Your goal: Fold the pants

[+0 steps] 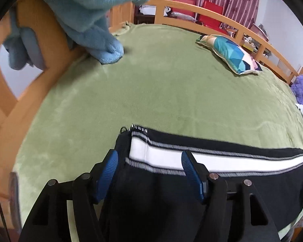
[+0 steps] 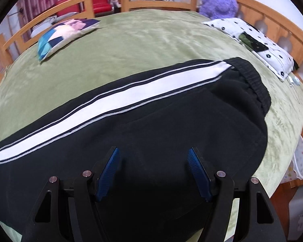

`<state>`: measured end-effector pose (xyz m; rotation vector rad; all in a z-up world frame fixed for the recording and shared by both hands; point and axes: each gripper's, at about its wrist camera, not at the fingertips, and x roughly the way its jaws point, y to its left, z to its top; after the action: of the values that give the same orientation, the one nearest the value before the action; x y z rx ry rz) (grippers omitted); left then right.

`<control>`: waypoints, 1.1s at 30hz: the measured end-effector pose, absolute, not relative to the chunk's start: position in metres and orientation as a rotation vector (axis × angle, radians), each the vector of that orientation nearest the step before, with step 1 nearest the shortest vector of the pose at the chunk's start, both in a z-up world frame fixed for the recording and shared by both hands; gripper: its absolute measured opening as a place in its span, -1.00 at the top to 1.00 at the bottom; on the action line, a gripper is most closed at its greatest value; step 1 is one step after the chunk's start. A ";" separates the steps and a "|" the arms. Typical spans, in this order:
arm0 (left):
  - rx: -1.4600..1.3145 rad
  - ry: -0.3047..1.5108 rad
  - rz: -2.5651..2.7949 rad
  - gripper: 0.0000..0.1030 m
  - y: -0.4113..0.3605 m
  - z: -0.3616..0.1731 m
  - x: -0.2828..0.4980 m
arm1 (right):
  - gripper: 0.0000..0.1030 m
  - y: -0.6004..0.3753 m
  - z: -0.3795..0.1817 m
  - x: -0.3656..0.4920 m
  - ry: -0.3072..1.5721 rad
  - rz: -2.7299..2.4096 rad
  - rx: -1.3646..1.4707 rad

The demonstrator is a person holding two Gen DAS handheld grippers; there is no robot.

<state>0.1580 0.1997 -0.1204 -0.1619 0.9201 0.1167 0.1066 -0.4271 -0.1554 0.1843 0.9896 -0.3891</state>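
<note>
In the left wrist view, the left gripper (image 1: 149, 173) is seen with its jaws spread wide and nothing clamped; its blue pads (image 1: 108, 173) straddle the cuff end of the black pants (image 1: 151, 191), which are laid along the near edge of the green bed cover (image 1: 151, 84). A patterned cushion (image 1: 230, 54) is seen near the far rail. In the right wrist view, the right gripper (image 2: 153, 171) is likewise held wide open and grips nothing, above the dark cloth near the waistband (image 2: 254, 80). The white side stripe (image 2: 111, 102) is seen running leftward from the waistband. A dotted pillow (image 2: 252, 42) lies at the right edge, and a purple plush toy (image 2: 218, 2) sits at the far right corner.
</note>
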 end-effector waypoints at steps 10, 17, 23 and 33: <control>-0.311 0.887 0.047 -0.19 0.181 -0.114 0.080 | -0.35 -0.390 -0.133 0.080 0.941 -0.262 0.195; -0.332 0.873 -0.013 -0.18 0.177 -0.129 0.025 | -0.35 -0.369 -0.135 0.055 0.929 -0.223 0.149; -0.401 0.909 0.045 -0.17 0.204 -0.155 0.000 | -0.35 -0.368 -0.158 0.033 0.954 -0.239 0.123; -0.482 0.944 0.159 0.25 0.239 -0.192 0.040 | -0.37 -0.384 -0.194 0.025 1.050 -0.301 0.132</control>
<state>0.0399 0.2387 -0.1919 -0.4816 0.9436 0.1587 0.0246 -0.3835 -0.1940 0.1319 1.0503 -0.3014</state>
